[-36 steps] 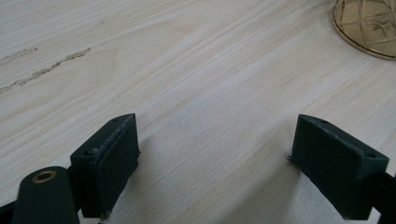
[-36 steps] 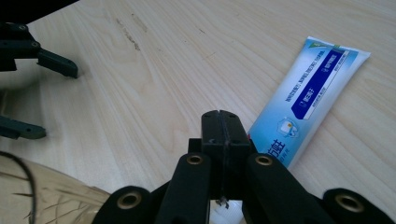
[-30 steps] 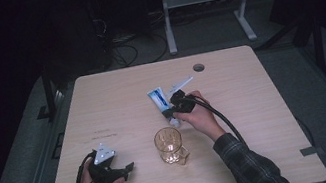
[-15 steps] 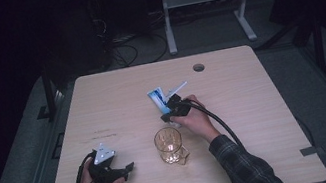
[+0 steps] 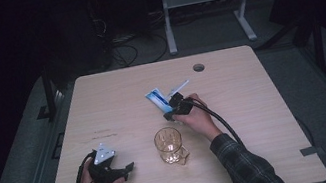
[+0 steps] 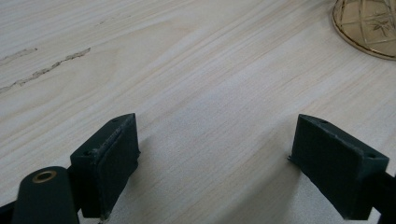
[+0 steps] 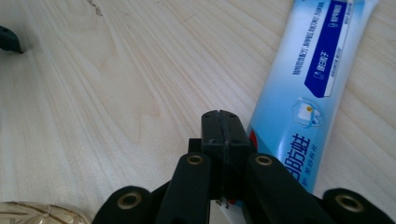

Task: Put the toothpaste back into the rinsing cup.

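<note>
Two grippers, one blue-and-white toothpaste tube on the pale wooden table.
Right gripper has its jaws pressed together, empty, just beside the tube near the table's middle. Left gripper rests near the front edge, jaws spread wide, with the amber cut-glass cup between the two grippers.

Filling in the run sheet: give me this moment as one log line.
right gripper: shut, beside toothpaste tube | left gripper: open, resting on table | glass: upright between hands
</note>
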`<state>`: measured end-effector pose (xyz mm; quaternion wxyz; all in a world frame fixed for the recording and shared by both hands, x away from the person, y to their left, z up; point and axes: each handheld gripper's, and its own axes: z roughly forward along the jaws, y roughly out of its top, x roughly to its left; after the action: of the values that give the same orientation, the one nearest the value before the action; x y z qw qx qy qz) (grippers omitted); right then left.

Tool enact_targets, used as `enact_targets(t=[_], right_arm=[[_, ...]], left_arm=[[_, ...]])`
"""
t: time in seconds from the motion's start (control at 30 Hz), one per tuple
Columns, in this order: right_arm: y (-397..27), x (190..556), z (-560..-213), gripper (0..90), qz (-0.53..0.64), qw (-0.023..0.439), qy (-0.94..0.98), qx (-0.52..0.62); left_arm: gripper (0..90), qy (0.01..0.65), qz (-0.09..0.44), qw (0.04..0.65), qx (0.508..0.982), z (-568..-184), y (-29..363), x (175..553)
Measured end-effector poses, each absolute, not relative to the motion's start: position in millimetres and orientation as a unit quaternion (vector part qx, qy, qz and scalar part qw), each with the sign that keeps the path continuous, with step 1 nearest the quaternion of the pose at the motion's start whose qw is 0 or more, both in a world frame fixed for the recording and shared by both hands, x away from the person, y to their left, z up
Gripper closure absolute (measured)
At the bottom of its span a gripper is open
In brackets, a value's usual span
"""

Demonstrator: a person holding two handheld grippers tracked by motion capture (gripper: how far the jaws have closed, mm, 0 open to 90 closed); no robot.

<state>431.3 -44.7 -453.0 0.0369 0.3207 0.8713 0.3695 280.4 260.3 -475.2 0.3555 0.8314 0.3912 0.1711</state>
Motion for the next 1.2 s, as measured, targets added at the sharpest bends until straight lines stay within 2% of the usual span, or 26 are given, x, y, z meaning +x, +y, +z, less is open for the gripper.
enact_targets(t=[0.57,1.0,1.2], right_arm=[[-57,436,-447,87.4,0.371,0.045,0.866,0.333],[-60,438,-427,67.1,0.375,0.062,0.864,0.331],[-58,443,-421,61.6,0.377,0.070,0.863,0.329]], left_arm=[[13.8,0.391,0.171,0.355,0.832,-475,260,280],[13.7,0.392,0.172,0.356,0.831,-475,260,280],[13.8,0.391,0.171,0.356,0.831,-475,260,280]])
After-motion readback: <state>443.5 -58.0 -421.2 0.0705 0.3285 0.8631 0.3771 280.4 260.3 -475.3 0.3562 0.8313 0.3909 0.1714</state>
